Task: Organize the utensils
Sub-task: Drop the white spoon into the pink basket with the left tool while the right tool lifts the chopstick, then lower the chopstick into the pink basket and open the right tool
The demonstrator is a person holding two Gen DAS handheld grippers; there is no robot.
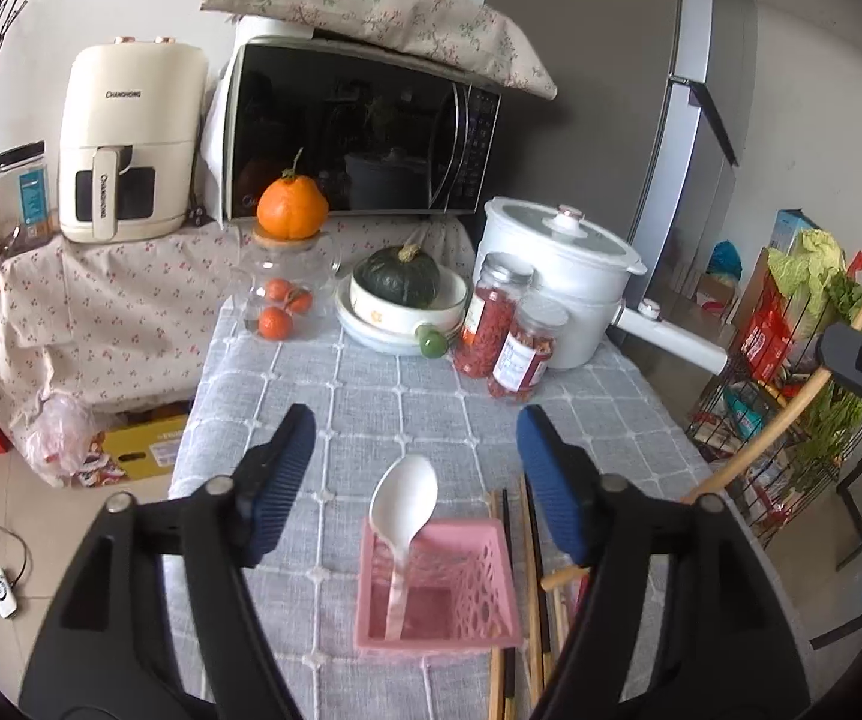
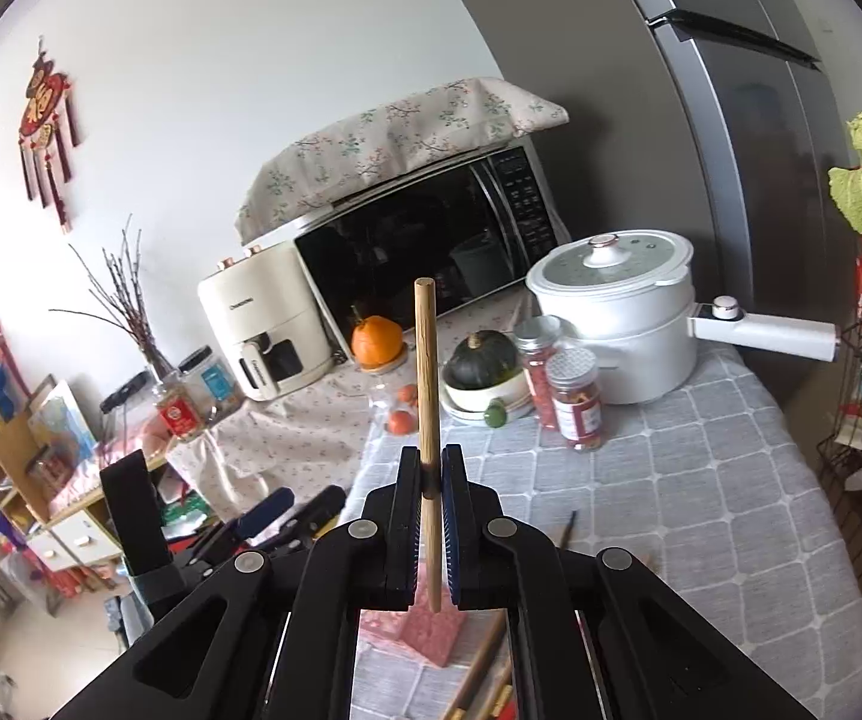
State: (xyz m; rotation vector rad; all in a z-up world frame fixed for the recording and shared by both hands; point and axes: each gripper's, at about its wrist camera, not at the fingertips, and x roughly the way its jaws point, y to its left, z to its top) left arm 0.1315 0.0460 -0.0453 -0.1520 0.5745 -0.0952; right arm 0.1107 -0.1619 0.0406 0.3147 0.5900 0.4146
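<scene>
Two blue pads of my left gripper [image 1: 416, 456] stand wide apart, empty, over the white spoon [image 1: 405, 495] leaning in the pink basket [image 1: 436, 591] on the near table; chopsticks [image 1: 535, 600] lie just right of it. Right wrist view: my right gripper [image 2: 431, 468] pinches one wooden chopstick [image 2: 426, 372] upright, basket below.

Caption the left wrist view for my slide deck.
Open left tool above a pink plastic lattice basket holding a white ceramic spoon on a grey checked tablecloth.
</scene>
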